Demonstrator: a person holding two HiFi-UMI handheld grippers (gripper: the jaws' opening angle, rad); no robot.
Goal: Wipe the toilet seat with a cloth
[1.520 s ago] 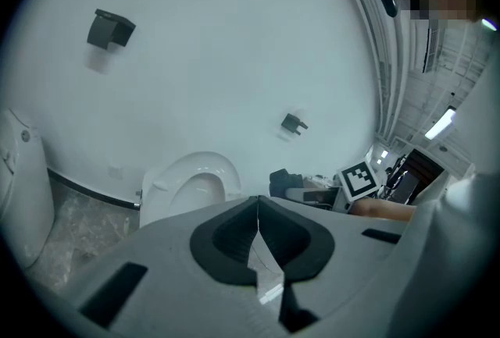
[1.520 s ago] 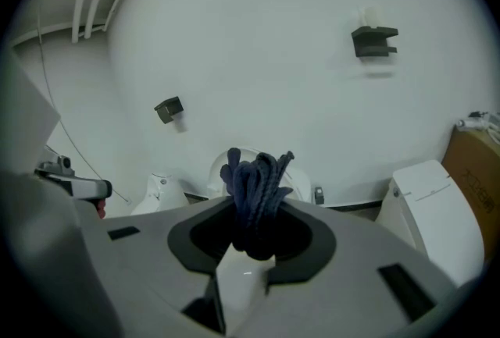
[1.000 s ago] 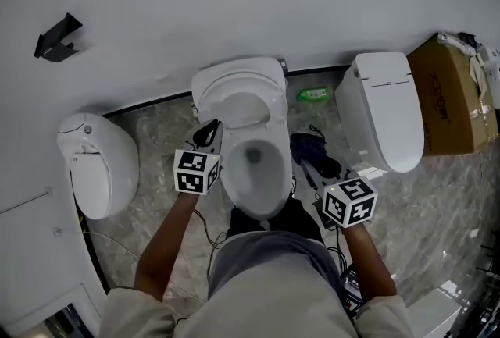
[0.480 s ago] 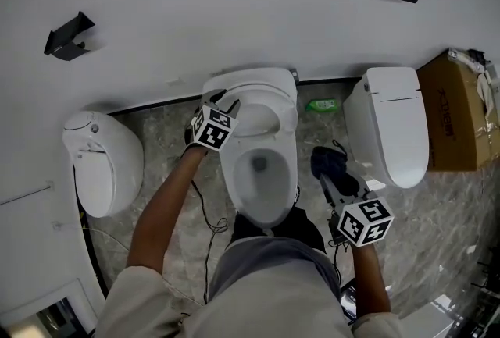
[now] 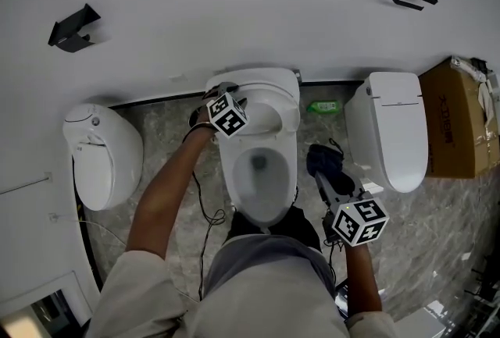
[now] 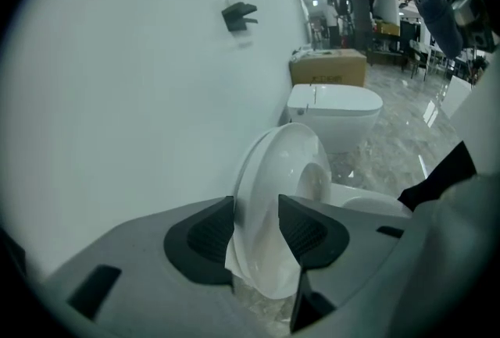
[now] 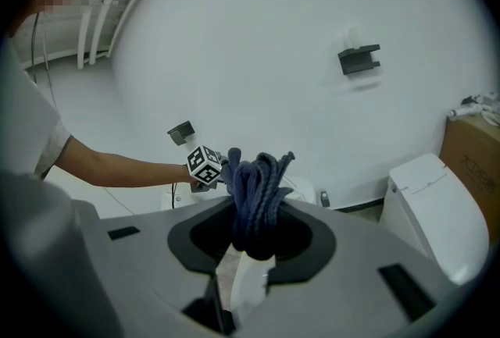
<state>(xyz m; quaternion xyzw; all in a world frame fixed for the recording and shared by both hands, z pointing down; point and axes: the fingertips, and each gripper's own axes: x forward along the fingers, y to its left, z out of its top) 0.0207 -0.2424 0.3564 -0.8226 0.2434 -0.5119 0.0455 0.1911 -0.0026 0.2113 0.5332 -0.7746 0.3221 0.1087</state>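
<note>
Head view: the left claw (image 5: 225, 94) has left the bowl's (image 5: 262, 172) left rim and gone up to the raised seat (image 5: 262, 108) at the bowl's 12 o'clock. The right claw (image 5: 326, 176) has hardly stirred. It waits at the bowl's 3 to 4 o'clock with the cloth (image 5: 322, 158), clear of the toilet. No wiping is under way. My reading is that the seat has to be brought down first.

Left gripper view: its jaws have just been opening and now stand wide. The upright seat's edge is between the pads, and I see no firm clamp on it.

Right gripper view: this claw is closed on the dark blue cloth, which bunches up out of the jaws.

The room: glossy white porcelain that will likely wipe easily, a grey marbled floor (image 5: 160, 137) and a plain white wall (image 5: 234, 1). Neighbouring toilets (image 5: 98, 161) stand at 9 and 3 o'clock, and a cardboard box (image 5: 457, 114) lies beyond the 3 o'clock one.
</note>
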